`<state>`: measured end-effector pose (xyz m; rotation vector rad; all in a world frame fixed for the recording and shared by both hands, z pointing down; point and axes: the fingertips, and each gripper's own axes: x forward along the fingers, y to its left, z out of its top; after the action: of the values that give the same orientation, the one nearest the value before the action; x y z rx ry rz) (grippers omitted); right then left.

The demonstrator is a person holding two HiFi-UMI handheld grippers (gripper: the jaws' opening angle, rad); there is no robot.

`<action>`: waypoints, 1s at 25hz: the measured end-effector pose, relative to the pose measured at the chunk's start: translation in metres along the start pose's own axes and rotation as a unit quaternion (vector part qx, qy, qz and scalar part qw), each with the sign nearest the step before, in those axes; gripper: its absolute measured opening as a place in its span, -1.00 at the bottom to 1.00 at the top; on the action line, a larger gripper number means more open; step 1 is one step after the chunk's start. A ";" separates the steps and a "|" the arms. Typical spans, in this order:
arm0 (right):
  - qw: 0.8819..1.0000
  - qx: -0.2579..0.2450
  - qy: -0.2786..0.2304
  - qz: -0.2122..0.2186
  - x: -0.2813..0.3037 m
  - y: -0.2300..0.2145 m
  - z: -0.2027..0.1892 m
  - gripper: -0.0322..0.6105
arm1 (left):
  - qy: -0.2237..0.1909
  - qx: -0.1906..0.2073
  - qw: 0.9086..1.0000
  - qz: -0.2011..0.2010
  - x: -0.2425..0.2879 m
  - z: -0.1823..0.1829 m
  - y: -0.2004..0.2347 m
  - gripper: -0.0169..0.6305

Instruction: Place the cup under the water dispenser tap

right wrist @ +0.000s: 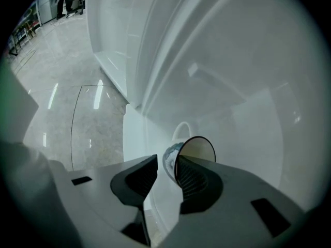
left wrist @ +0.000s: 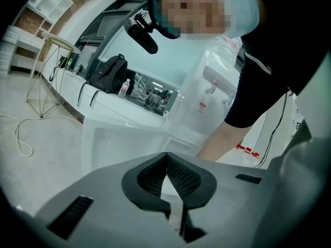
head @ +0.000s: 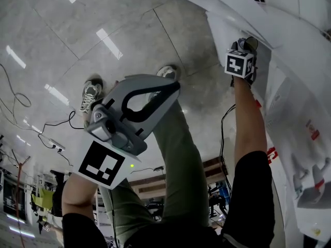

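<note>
A cup (right wrist: 192, 148) with a patterned side and a white handle stands on a white surface (right wrist: 248, 112) in the right gripper view. My right gripper (right wrist: 166, 160) is open around the cup's near wall: the right pad (right wrist: 194, 177) reaches over the rim, while the left pad (right wrist: 138, 177) stays apart from the cup. In the head view only its marker cube (head: 239, 63) shows, against the white top (head: 289, 40). The white water dispenser (head: 310, 180) with red-marked taps stands at the right. My left gripper (head: 175, 87) hangs over the floor, shut and empty (left wrist: 166, 156).
The person's legs and shoes (head: 91, 93) stand on the glossy tiled floor, with cables and a power strip (head: 54, 146) to the left. The left gripper view shows the dispenser (left wrist: 217, 81), a white table (left wrist: 119, 138), a backpack (left wrist: 108, 74) on a counter and a wire stool (left wrist: 49, 71).
</note>
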<state>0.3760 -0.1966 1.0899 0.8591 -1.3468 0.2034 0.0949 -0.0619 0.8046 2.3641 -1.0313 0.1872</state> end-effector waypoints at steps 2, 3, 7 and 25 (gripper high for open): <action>1.000 -0.007 0.004 0.001 0.002 -0.002 -0.001 -0.61 | 0.003 -0.002 1.000 -0.002 0.001 -0.003 0.002 -0.89; 1.000 -0.011 0.005 0.004 0.002 -0.002 -0.001 -0.62 | 0.005 -0.003 1.000 -0.004 0.002 -0.004 0.002 -0.89; 0.999 -0.028 0.014 0.023 -0.003 0.005 -0.003 -0.66 | 0.012 -0.001 1.000 -0.013 -0.002 -0.006 -0.001 -0.89; 0.991 0.067 -0.017 0.115 -0.171 0.102 -0.021 -0.68 | 0.028 0.055 0.995 -0.081 -0.067 0.065 -0.055 -0.89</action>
<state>0.2881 -0.0551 0.9790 0.8191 -1.4766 0.4649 0.0817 -0.0239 0.7039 2.5133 -0.8172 0.2525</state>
